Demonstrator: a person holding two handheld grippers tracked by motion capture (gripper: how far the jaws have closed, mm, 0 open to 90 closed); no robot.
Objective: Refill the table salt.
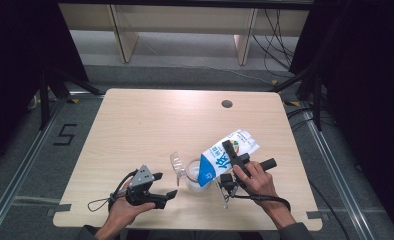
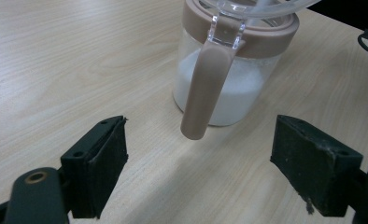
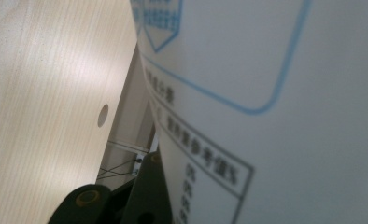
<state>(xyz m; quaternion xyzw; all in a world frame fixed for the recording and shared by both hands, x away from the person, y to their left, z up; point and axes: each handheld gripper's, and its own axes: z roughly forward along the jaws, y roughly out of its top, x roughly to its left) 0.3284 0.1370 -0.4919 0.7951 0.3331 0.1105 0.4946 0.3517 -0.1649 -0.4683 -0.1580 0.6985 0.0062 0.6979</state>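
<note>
the right gripper (image 1: 228, 156) clamps a blue-and-white bag (image 1: 225, 152), tilted with its lower end over the open jar (image 1: 192, 175) of white powder near the table's (image 1: 150, 120) front edge. the left gripper (image 1: 160, 186), jaws wide apart and empty, rests by the front-left corner, facing the jar.

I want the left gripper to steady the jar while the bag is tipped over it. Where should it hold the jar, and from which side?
Probably the glass body of the jar, below the brown collar, approached level from the left gripper side. The open jaws already face it. The brown spoon-like handle hanging down the front is in the way, so come slightly beside it. The bag covers the top.
</note>
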